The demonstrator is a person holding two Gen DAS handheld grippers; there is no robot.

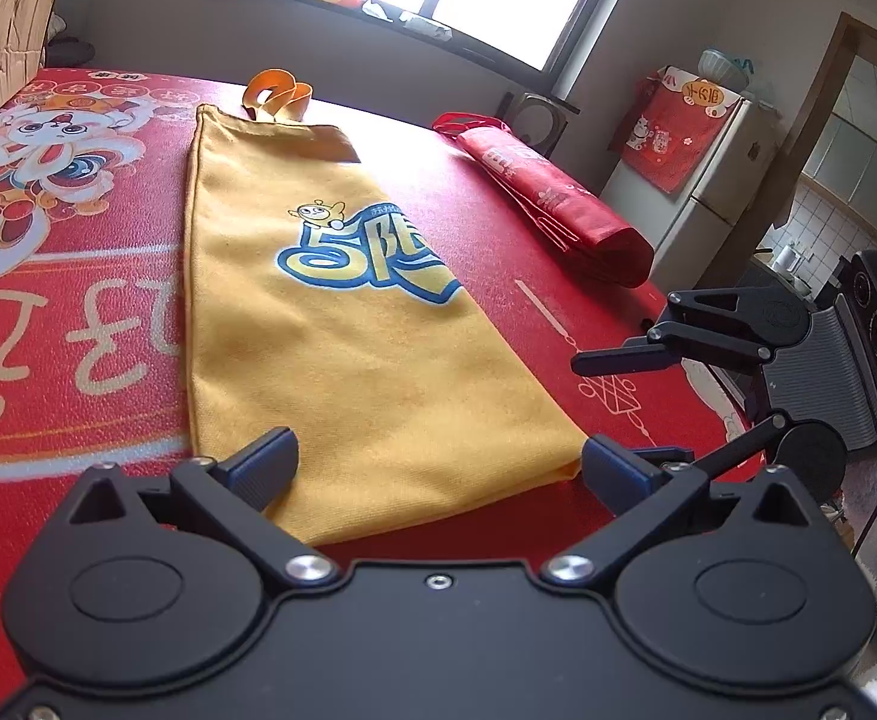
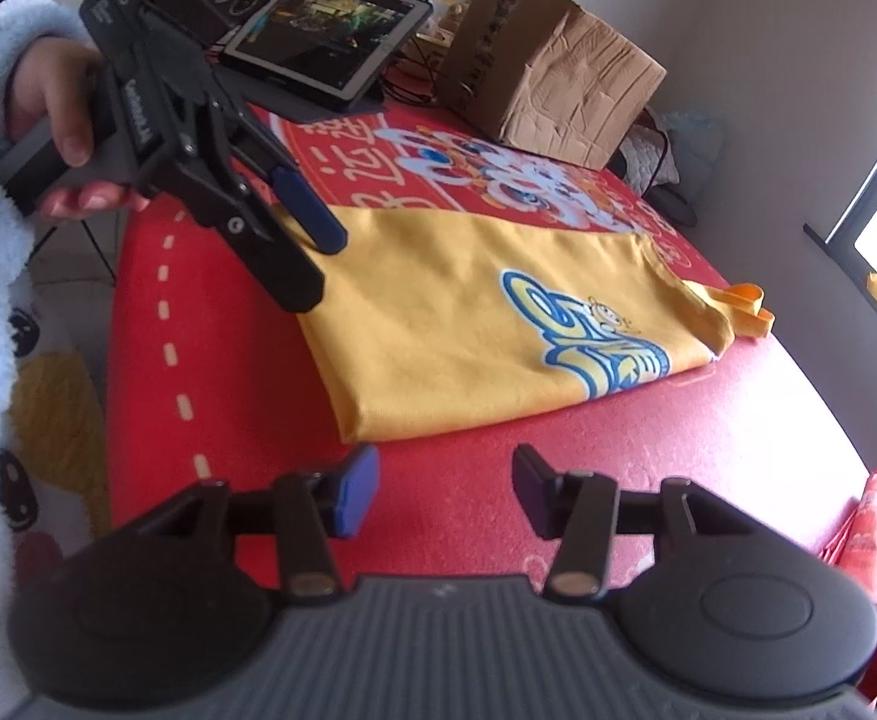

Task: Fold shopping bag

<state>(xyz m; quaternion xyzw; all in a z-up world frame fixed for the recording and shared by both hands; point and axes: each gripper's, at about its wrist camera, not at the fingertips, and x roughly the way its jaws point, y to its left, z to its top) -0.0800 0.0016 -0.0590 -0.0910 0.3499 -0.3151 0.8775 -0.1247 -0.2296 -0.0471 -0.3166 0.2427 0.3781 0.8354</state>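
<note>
The left gripper (image 1: 435, 468) hovers with its jaws spread wide over the near short edge of the yellow shopping bag (image 1: 342, 324), holding nothing. The right gripper (image 2: 444, 495) is also wide and empty, low over the red printed table mat (image 2: 210, 324) just beside the bag's right long edge. The bag lies flat, folded lengthwise into a long strip, with its blue-and-yellow logo (image 1: 366, 252) facing up. Its orange handles (image 1: 276, 97) curl at the far end. A folded red bag (image 1: 558, 192) lies apart on the right. At the far left stands a cardboard box (image 2: 549, 69), with a tablet (image 2: 333, 30) near it. A hand (image 2: 57, 120) in a fleecy sleeve holds the left gripper.
</note>
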